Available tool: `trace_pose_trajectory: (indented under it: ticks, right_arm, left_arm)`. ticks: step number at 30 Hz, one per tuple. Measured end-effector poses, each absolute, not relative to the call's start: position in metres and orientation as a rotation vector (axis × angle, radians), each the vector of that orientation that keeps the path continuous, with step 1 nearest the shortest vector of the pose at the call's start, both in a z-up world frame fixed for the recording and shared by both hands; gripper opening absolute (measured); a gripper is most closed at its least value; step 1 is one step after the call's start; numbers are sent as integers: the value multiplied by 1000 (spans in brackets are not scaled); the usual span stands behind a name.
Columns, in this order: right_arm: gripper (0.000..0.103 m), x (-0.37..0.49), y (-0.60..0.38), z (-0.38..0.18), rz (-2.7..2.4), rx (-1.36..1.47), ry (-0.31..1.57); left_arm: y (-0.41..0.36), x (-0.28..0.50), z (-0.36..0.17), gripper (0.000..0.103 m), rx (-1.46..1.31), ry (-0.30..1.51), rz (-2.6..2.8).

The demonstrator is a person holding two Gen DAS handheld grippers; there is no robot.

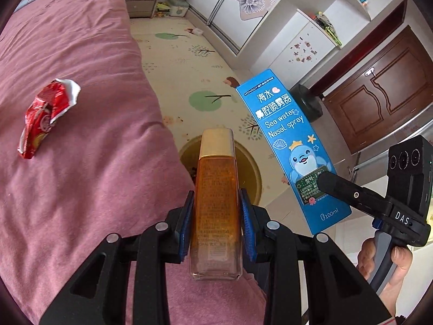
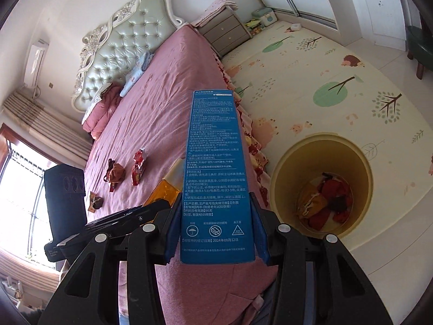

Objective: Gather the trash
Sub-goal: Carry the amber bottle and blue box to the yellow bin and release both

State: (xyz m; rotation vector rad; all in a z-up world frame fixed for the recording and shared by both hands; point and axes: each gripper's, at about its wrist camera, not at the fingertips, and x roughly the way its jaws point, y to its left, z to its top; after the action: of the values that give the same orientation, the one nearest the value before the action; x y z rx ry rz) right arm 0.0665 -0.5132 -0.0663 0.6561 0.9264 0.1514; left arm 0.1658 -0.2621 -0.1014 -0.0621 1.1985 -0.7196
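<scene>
Clamped between blue pads at the bottom of the left wrist view, an amber bottle (image 1: 215, 205) with a gold cap stands upright in the left gripper (image 1: 216, 216), whose jaws press on both of its sides. Behind it spreads the pink bed (image 1: 81, 162), with a crumpled red wrapper (image 1: 46, 116) lying on the cover well to the left. To the right, the right gripper (image 1: 328, 182) pinches a tall blue box (image 1: 292, 149) (sea water nasal spray, by its label), and a hand (image 1: 384, 268) grips the handle below. A yellow bin (image 1: 251, 168) peeks out on the floor mat (image 1: 189, 62) behind the bottle.

From the right wrist, the blue box (image 2: 215, 178) fills the middle, held fast between the right gripper (image 2: 216, 233) jaws. Just left of it the left gripper (image 2: 151, 208) carries the bottle (image 2: 167, 189). On the bed (image 2: 151, 113) beyond lie the red wrapper (image 2: 138, 166), a brown pouch (image 2: 115, 174) and a small brown packet (image 2: 95, 201). The yellow bin (image 2: 278, 187) stands on the floor mat (image 2: 311, 86) beside the bed, with red and orange rubbish at its bottom.
</scene>
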Motion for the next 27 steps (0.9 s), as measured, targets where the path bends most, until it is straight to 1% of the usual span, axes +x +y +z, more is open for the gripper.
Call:
trace_pose_trajectory:
  ticks: [8, 16, 18, 19, 20, 21, 22, 25, 27]
  right_arm:
    - [45, 52, -565, -82, 44, 703, 921]
    - [45, 57, -591, -95, -20, 673, 939]
    - [46, 61, -597, -94, -34, 660, 935]
    - [48, 62, -600, -93, -44, 651, 932]
    - [58, 63, -603, -92, -57, 642, 928]
    - [64, 62, -606, -92, -75, 632, 922]
    - [64, 62, -608, -91, -94, 620, 917]
    - [65, 60, -615, -93, -121, 627, 919]
    - [70, 57, -616, -94, -122, 645, 916]
  left_arm:
    - [-323, 174, -124, 32, -30, 1255, -776]
    - [-372, 184, -142, 32, 7, 1290, -818]
    - [-381, 187, -146, 32, 13, 1296, -827]
    - [-381, 189, -146, 40, 11, 1289, -818]
    - [-381, 191, -146, 54, 13, 1280, -802]
    - [-381, 192, -144, 81, 14, 1270, -789]
    - [-380, 193, -141, 87, 10, 1252, -778]
    - [-379, 192, -137, 87, 37, 1240, -780]
    - [-376, 188, -135, 87, 55, 1229, -775]
